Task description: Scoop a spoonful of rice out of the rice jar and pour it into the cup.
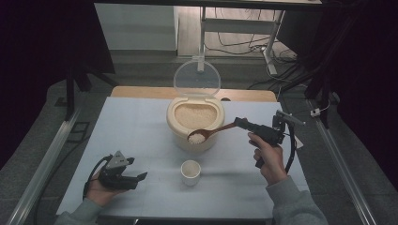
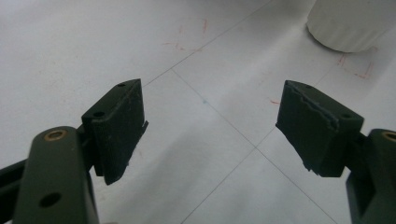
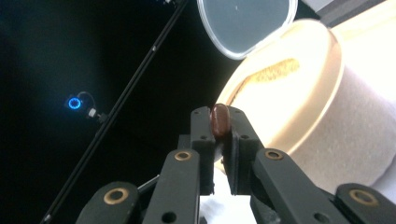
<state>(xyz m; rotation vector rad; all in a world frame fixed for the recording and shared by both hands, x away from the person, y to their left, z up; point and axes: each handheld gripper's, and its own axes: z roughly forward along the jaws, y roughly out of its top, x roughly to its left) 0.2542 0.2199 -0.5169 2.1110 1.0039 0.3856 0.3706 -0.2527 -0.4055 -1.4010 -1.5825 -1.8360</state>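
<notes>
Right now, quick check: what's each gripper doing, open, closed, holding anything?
Left gripper: open, holding nothing, low over the table.
Right gripper: closed on the wooden spoon handle; the bowl carries rice by the rice container.

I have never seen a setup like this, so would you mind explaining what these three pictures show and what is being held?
There is no robot here: a person holds a hand-operated gripper in each hand. The high view looks down on the white table from above the person. The other two pictures come from cameras riding on the grippers.

On the table stand a cream rice container, its clear lid raised, and in front of it a small white cup.

The right gripper is shut on a wooden spoon, whose bowl carries rice in front of the container, above the table. The right gripper view shows the handle's end pinched between the fingers.

The left gripper rests open near the table's front left.
</notes>
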